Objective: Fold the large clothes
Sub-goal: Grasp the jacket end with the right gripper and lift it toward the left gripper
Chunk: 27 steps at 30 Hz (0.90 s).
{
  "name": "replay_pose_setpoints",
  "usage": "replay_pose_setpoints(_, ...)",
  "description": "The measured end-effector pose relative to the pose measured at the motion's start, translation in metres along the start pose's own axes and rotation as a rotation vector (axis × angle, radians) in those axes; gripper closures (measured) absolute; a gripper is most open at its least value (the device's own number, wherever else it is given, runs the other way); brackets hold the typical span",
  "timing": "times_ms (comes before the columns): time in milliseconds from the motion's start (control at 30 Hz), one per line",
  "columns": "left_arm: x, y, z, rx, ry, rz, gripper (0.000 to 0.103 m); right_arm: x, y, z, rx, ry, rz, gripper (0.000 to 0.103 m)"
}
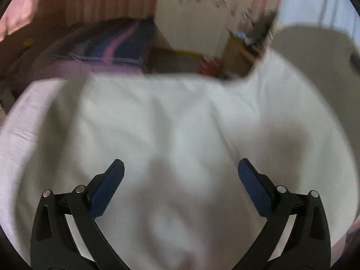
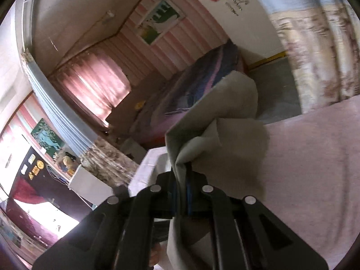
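My right fingers (image 2: 187, 180) are pinched tight on a bunched fold of the pale cloth (image 2: 216, 135), which stands lifted above the pink bed (image 2: 315, 157), while my left fingers (image 1: 117, 180) are spread wide with nothing between them. The left gripper (image 1: 181, 165) hovers over the broad white spread of the same cloth (image 1: 168, 117), which lies straight ahead of it and runs sideways across the bed. I judge the left is nearer the free edge, so it should close there next.

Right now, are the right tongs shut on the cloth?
Shut. The right tongs pinch a bunched fold of the white cloth, which rises from between the closed pads.
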State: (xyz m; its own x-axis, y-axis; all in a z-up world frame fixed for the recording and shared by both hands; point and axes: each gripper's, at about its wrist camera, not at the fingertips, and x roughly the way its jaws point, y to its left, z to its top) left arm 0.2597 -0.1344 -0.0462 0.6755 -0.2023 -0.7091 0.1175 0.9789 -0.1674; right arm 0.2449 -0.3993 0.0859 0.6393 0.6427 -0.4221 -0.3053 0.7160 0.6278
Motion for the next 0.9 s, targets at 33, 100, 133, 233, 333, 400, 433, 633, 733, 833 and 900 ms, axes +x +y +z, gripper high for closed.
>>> replay_pose_setpoints(33,-0.009,0.011,0.006,0.001,-0.014,0.018,0.003,0.011,0.012,0.0,-0.007,0.0,-0.007,0.098)
replay_pose_setpoints(100,-0.031,0.038,0.018,-0.005,-0.052,0.054,0.003,0.031,0.032,-0.003,-0.017,-0.003,-0.019,0.097)
replay_pose_setpoints(133,-0.041,0.05,0.02,-0.02,-0.07,0.075,0.003,0.043,0.044,-0.006,-0.026,-0.009,-0.038,0.097)
replay_pose_setpoints(233,-0.065,0.088,0.027,-0.062,-0.103,0.144,0.003,0.087,0.074,-0.021,-0.073,0.009,-0.102,0.097)
replay_pose_setpoints(333,-0.069,0.122,0.026,-0.101,-0.09,0.184,0.003,0.133,0.086,-0.044,-0.089,0.071,-0.153,0.097)
replay_pose_setpoints(400,-0.062,0.144,0.018,-0.142,-0.057,0.186,0.003,0.167,0.085,-0.068,-0.087,0.122,-0.2,0.096)
replay_pose_setpoints(433,-0.057,0.153,0.015,-0.163,-0.035,0.184,0.003,0.182,0.083,-0.08,-0.084,0.14,-0.228,0.096)
replay_pose_setpoints(633,-0.043,0.218,0.001,-0.276,0.032,0.179,0.003,0.228,0.091,-0.119,-0.22,0.186,-0.358,0.086)
replay_pose_setpoints(733,-0.048,0.232,-0.003,-0.316,0.021,0.166,0.003,0.224,0.104,-0.112,-0.238,0.191,-0.32,0.06)
replay_pose_setpoints(833,-0.055,0.231,-0.001,-0.319,-0.001,0.152,0.003,0.186,0.126,-0.098,-0.27,0.112,-0.282,0.032)
replay_pose_setpoints(900,-0.062,0.223,0.003,-0.303,-0.016,0.146,0.003,0.153,0.136,-0.09,-0.265,0.073,-0.248,0.032)
